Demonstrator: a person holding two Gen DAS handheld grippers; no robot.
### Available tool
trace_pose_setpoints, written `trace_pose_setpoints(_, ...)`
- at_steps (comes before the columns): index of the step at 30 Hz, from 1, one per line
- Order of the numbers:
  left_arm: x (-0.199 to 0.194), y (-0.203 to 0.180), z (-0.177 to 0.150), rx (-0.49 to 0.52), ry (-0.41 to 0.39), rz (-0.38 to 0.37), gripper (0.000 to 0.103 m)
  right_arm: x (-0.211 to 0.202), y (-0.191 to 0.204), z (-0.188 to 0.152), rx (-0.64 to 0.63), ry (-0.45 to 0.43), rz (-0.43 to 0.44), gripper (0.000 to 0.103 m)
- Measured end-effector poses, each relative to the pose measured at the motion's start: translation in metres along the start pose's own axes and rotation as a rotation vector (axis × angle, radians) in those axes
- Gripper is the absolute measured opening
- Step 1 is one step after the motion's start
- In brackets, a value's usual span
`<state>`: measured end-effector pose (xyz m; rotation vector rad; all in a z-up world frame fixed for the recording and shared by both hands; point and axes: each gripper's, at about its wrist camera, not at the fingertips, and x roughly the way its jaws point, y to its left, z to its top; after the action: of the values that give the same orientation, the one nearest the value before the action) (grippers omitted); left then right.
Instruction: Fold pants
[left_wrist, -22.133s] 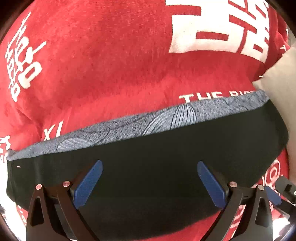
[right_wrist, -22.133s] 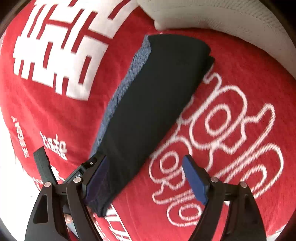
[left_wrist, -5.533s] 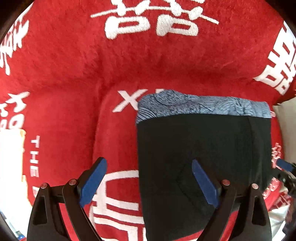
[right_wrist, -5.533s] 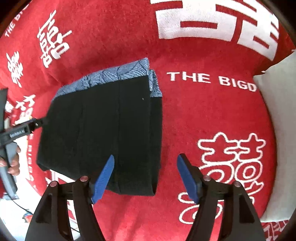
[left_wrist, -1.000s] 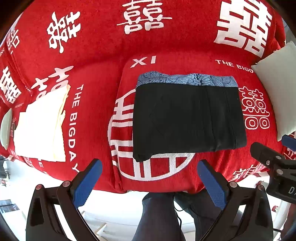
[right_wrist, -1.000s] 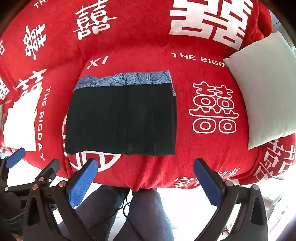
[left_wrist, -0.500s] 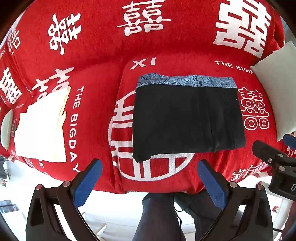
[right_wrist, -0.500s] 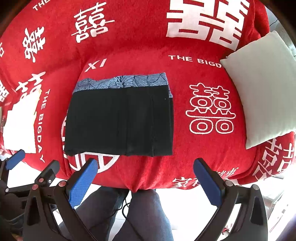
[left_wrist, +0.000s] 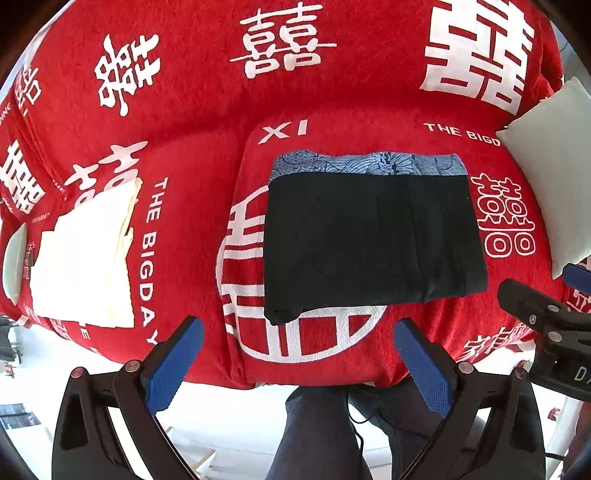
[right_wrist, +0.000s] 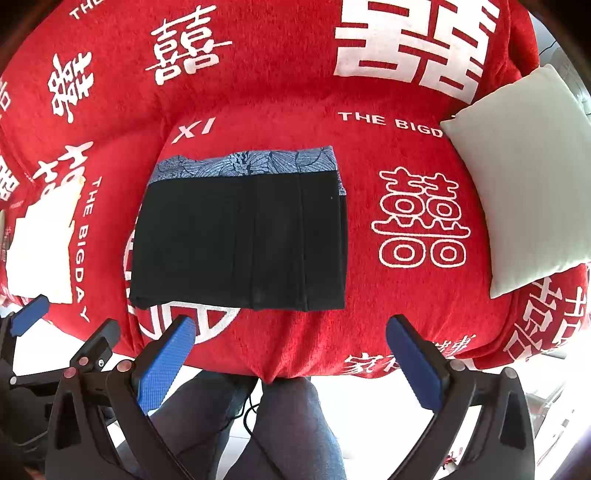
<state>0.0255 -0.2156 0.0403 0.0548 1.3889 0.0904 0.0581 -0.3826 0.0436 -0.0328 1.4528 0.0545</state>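
Observation:
The black pants (left_wrist: 373, 240) (right_wrist: 240, 243) lie folded into a flat rectangle on the red sofa seat, with a blue patterned waistband along the far edge. My left gripper (left_wrist: 295, 365) hangs open above the sofa's front edge, well back from the pants, nothing between its blue pads. My right gripper (right_wrist: 291, 363) is open too, equally far back and empty. The right gripper's black frame shows at the right edge of the left wrist view, and the left gripper's frame at the lower left of the right wrist view.
A red cover (left_wrist: 332, 92) with white characters drapes the sofa. A folded cream cloth (left_wrist: 85, 254) lies on the left seat. A white cushion (right_wrist: 524, 173) leans at the right. A person's legs (right_wrist: 284, 428) in dark trousers stand below the sofa's front edge.
Both grippers pulled back and up from the folded pants since several seconds ago. Over the last second the views drift only slightly; the pants lie still.

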Motion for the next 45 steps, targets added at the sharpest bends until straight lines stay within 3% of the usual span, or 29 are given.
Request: trace_pose_setpoints(45,0.001,-0.0082,-0.0018,-0.005,0.002,-0.003,0.103,0.0032,0.0,-0.002,-0.008,0.002,0.006,0.103)
